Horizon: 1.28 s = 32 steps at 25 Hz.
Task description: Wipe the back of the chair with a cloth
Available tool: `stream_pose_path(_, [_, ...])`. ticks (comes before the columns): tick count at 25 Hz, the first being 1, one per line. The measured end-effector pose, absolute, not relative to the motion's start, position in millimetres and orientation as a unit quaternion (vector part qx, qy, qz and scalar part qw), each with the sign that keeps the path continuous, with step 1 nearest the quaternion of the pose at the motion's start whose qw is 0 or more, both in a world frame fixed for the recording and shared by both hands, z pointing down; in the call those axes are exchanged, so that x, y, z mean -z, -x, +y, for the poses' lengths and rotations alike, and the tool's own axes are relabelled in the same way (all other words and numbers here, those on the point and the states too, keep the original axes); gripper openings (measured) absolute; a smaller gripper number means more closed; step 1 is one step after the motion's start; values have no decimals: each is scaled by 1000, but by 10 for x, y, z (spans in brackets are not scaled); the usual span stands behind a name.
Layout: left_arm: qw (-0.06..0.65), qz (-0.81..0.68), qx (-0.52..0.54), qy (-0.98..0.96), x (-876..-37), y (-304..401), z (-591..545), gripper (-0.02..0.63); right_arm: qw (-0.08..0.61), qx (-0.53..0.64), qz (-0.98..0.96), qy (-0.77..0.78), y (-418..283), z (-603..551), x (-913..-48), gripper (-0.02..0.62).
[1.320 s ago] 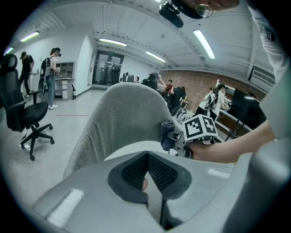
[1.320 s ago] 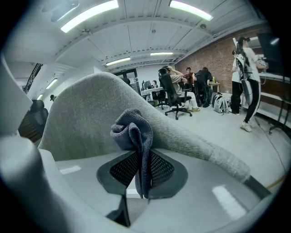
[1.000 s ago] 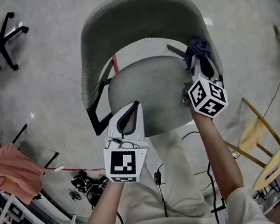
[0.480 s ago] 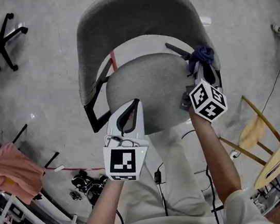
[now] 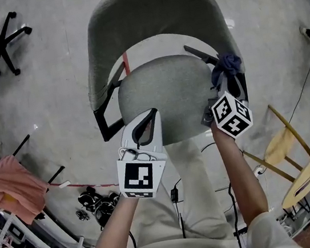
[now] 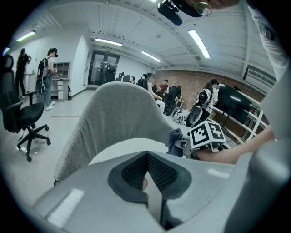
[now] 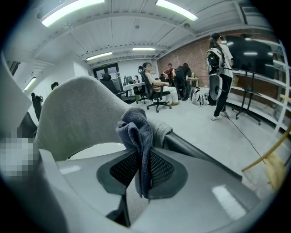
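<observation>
Right gripper (image 7: pixel 142 160) clamped on dark cloth (image 5: pixel 226 65); since a second ago cloth slides lower along right end of chair back (image 5: pixel 150 11), now beside black armrest (image 5: pixel 199 53). Left gripper (image 5: pixel 145 117) jaws together, empty, over seat (image 5: pixel 161 90) front edge, barely shifted

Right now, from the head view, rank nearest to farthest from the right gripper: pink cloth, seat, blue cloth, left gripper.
1. Blue cloth, in its jaws.
2. Seat, just left.
3. Left gripper, at seat's front edge.
4. Pink cloth, far left.
</observation>
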<state>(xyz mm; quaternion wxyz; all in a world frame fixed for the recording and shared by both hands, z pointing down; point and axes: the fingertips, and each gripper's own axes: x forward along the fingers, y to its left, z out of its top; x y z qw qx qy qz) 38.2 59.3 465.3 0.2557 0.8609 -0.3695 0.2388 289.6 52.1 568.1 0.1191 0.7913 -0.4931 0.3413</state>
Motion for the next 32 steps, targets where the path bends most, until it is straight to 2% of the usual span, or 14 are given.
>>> stream_pose_path(4, [260,-377,-238,-857,-4676,-316,611,0,137,-331,-565,-743,-2501,447,-5639,75])
stream_pose_path(15, [281,-423,-229,-831,-4720,175,644,2,173,-275,-771,-548,-865,76,-5502,75])
stream_pose_path(23, [307,-467,-223,-799,-4884,610,633,2,156,-291,-799,-502,-230,-238,-5595,75])
stream_pose_path(32, [310,-475,-218,-794,-4897,829,697,0,181,-270,-824,-463,253,-462,-5807,75])
